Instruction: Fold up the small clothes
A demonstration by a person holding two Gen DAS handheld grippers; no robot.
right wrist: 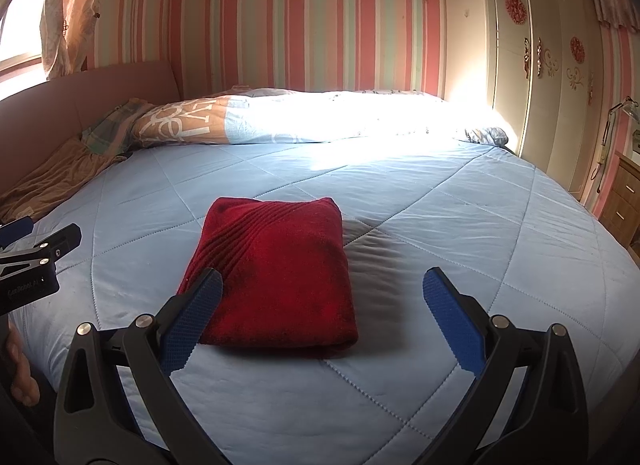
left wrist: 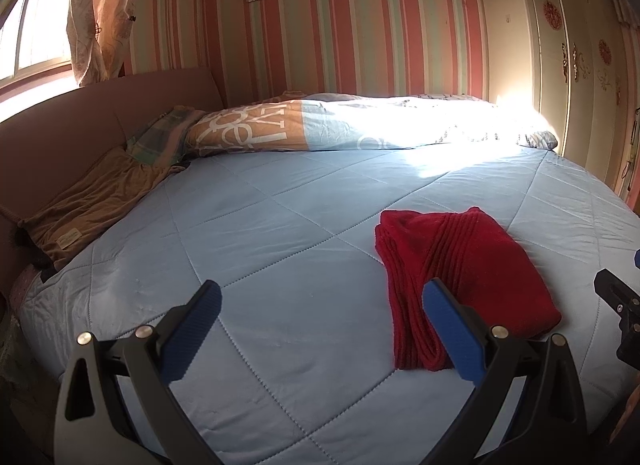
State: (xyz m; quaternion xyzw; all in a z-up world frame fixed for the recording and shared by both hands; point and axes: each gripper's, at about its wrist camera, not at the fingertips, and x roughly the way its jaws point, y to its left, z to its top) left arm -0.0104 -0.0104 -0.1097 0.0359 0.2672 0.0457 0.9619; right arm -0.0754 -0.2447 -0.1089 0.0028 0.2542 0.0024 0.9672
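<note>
A dark red knitted garment [left wrist: 468, 281] [right wrist: 276, 277] lies folded into a compact rectangle on the light blue quilted bedspread [left wrist: 260, 249] [right wrist: 460, 233]. My left gripper [left wrist: 322, 309] hovers open above the bed, its right finger at the garment's left edge, nothing between its fingers. My right gripper [right wrist: 322, 297] is open too, just in front of the garment's near edge, holding nothing. The left gripper's body [right wrist: 32, 265] shows at the left edge of the right wrist view; part of the right gripper [left wrist: 620, 305] shows at the right edge of the left wrist view.
A rolled duvet [left wrist: 320, 125] [right wrist: 280, 117] lies along the far side of the bed. A brown cloth [left wrist: 92, 205] and a checked pillow [left wrist: 160, 137] rest by the pink headboard [left wrist: 60, 133] on the left. A cream wardrobe [right wrist: 540, 65] stands at right, wooden drawers [right wrist: 624, 201] beside it.
</note>
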